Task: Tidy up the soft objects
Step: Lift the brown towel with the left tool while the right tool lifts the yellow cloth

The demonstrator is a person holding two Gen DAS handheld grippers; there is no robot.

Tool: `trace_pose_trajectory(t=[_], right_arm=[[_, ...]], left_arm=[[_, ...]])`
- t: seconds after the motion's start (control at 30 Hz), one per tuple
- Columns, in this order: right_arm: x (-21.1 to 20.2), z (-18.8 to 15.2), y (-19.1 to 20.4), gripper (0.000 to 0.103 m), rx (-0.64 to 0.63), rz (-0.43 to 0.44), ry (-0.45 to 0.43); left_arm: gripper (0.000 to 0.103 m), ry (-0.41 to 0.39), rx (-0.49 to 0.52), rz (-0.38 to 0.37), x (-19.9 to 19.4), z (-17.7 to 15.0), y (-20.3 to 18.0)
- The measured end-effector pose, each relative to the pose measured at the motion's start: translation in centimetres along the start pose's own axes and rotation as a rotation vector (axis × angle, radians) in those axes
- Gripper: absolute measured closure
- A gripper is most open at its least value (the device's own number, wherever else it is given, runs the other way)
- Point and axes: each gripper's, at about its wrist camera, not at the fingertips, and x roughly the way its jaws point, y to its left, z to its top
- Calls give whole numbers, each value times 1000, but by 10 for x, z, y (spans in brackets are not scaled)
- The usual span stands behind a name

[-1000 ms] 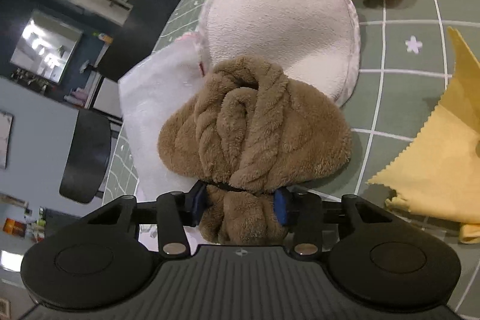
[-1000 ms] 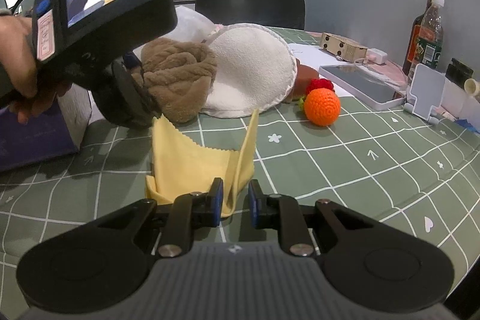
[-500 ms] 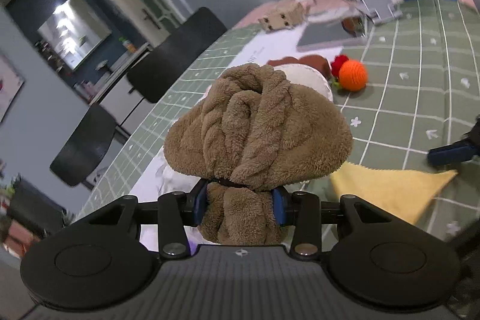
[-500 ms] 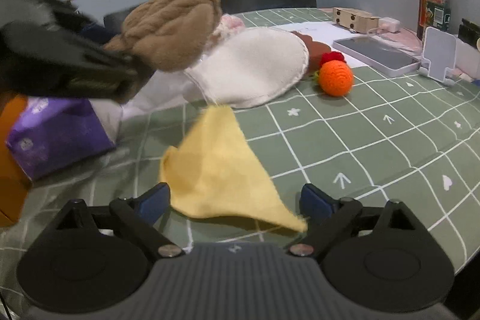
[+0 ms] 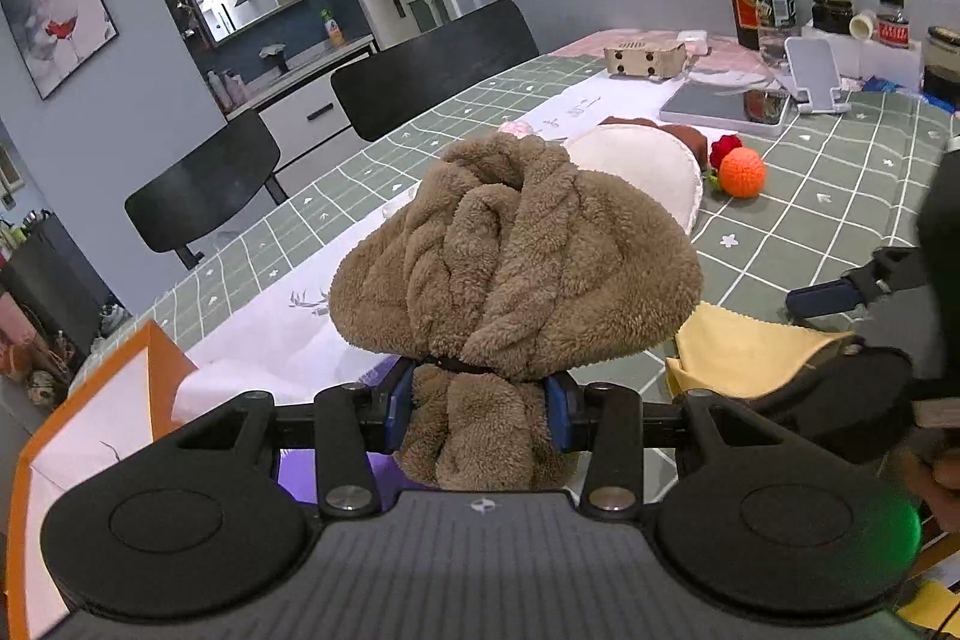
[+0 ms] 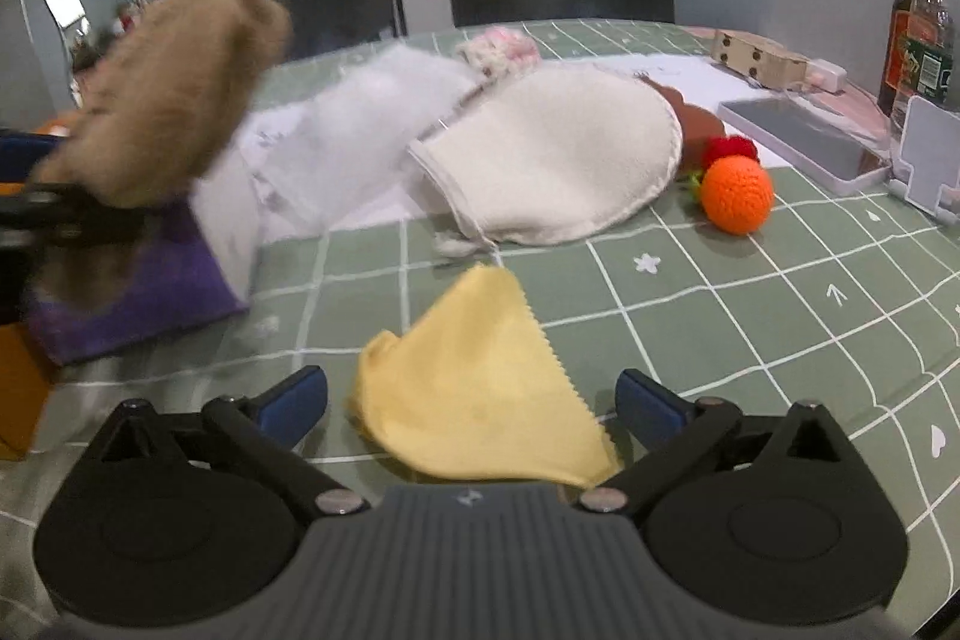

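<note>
Left wrist view: the left tongs [image 5: 479, 407] pinch a brown fleece bundle [image 5: 516, 256] at its narrow banded neck, blue pads pressed into the fabric on both sides. The bundle fills the centre of the frame, held clear above the tabletop [image 5: 828, 196]. At lower left sits an orange box [image 5: 78, 400] with white paper inside; a purple item shows under the tongs, identity unclear. At right centre a yellow cloth [image 5: 738, 352] lies on the green checked cover, with one blue-padded finger of the right tongs [image 5: 825, 295] just above it. Behind the bundle, upper right of centre: a round cream pad [image 5: 648, 160], then an orange crochet ball [image 5: 741, 170] touching a red crochet piece [image 5: 725, 147]. Bottles and jars stand at the far upper right.

Right wrist view: the right tongs [image 6: 471, 403] are spread wide, jaws having just been opening; the yellow cloth [image 6: 480, 388] lies slack on the tabletop [image 6: 780, 316] between the pads, touched by neither. The brown fleece bundle [image 6: 180, 82], motion-blurred, hangs in the left tongs [image 6: 54, 214] at upper left, above a purple block [image 6: 144, 292]. White cloth [image 6: 348, 142] lies crumpled at upper centre, the cream pad [image 6: 558, 154] beside it to the right, the orange ball [image 6: 737, 196] at right centre.
</note>
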Motion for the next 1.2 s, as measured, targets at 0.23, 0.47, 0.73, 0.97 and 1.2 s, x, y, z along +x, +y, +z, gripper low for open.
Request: trace_pose_trajectory(t=[0.23,0.47,0.73,0.97,1.2], right_arm=[[2,-9,5,17,-70,-39,-43],[-6,-12,10,64,-112,-58,-63],[-10,-12,1,98,-95,-79,-57],[-25,-12,0,99,-86,-100,-88],[-53,2,11,99,-72,-121,-160]], left_arm=[[53,4,-96,-45,2,-11,13],[53,-11,-166,-66,-2,-17,21],[53,-13,-205,-63,-11,-23,26],[53,-34,-221,-65,-23,-25,28],[54,-81,-252,-65,-43,-27,42]])
